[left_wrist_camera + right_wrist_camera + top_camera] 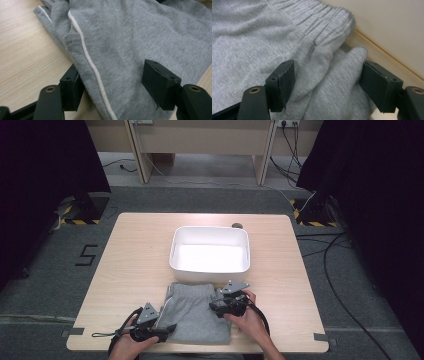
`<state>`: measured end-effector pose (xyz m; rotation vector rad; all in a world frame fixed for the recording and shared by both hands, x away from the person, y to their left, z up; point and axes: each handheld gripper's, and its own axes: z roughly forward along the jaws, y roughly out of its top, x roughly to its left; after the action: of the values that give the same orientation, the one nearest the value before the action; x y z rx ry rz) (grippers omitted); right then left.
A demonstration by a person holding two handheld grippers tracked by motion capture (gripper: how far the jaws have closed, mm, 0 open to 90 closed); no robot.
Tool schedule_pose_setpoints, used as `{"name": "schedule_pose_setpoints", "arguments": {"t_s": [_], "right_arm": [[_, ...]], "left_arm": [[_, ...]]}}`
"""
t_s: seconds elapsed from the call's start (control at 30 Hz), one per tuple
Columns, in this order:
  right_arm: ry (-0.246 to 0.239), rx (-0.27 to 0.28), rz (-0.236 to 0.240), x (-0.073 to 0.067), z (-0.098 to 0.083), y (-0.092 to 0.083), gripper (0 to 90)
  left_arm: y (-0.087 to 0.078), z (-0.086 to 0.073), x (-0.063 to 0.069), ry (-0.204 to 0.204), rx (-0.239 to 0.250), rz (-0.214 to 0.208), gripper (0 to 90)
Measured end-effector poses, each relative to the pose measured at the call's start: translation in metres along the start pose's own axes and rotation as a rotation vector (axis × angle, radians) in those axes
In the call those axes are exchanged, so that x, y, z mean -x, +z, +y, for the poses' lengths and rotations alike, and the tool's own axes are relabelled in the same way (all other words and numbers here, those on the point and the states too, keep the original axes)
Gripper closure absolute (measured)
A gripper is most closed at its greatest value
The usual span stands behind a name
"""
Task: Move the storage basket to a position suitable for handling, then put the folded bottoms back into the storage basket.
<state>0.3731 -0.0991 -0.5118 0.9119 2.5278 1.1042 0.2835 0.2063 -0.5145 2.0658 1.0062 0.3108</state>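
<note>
At the near edge of the table [130, 255], just in front of me, lies one folded grey garment [197, 312], sweat shorts by the look of the gathered waistband [317, 23] and the white piping [86, 53] down its side seam; I can read no brand or label on the cloth. From the high view its waistband end sits just beside the near wall of the single white tub [210, 249], though I cannot tell whether they touch. My left gripper [162, 332] is at the garment's near left corner, its jaws spread wide with the piped edge lying between them; in the left gripper view one jaw sits at the fabric's edge by bare wood, the other over the cloth, neither pressing in. My right gripper [220, 304] is at the far right corner by the waistband, jaws likewise spread, straddling a bunched fold of grey fabric without pinching it. I count two grippers, two hands, one garment, one tub. One small dark round thing [237, 225] sits on the table just behind the tub; I cannot tell what it is. On the floor to the left, the only writing I can read is a black "5" [87, 255]. Two yellow-and-black striped stand feet [75, 221] sit on the floor, one to either side of the table's far end.
</note>
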Motion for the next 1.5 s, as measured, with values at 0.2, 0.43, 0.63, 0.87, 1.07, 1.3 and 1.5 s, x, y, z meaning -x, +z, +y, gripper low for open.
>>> {"name": "schedule_pose_setpoints", "arguments": {"t_s": [0.2,0.43,0.63,0.87,1.07,1.3,1.5], "right_arm": [[0.016,0.018,-0.006,0.003,0.000,-0.005,22.7],[0.019,-0.015,-0.003,0.006,0.001,0.000,18.6],[-0.023,-0.025,0.020,0.002,0.003,0.003,33.1],[-0.024,-0.009,0.107,-0.002,0.002,0.000,68.6],[-0.044,0.019,0.117,-0.003,0.001,-0.002,77.0],[-0.062,0.066,0.145,-0.008,0.006,-0.014,78.2],[-0.107,0.112,0.147,-0.017,0.018,-0.034,78.4]], "left_arm": [[-0.003,-0.002,-0.003,-0.035,0.010,0.024,21.0],[-0.002,-0.005,-0.002,-0.074,-0.006,0.008,20.4],[-0.002,-0.006,0.000,-0.063,0.017,-0.022,37.0],[-0.002,-0.012,0.001,-0.077,0.076,-0.085,61.1],[-0.006,-0.008,0.007,-0.028,0.083,-0.093,69.9],[-0.023,0.002,0.016,0.013,0.128,-0.117,70.9],[-0.040,0.012,0.024,0.049,0.176,-0.126,70.9]]}}
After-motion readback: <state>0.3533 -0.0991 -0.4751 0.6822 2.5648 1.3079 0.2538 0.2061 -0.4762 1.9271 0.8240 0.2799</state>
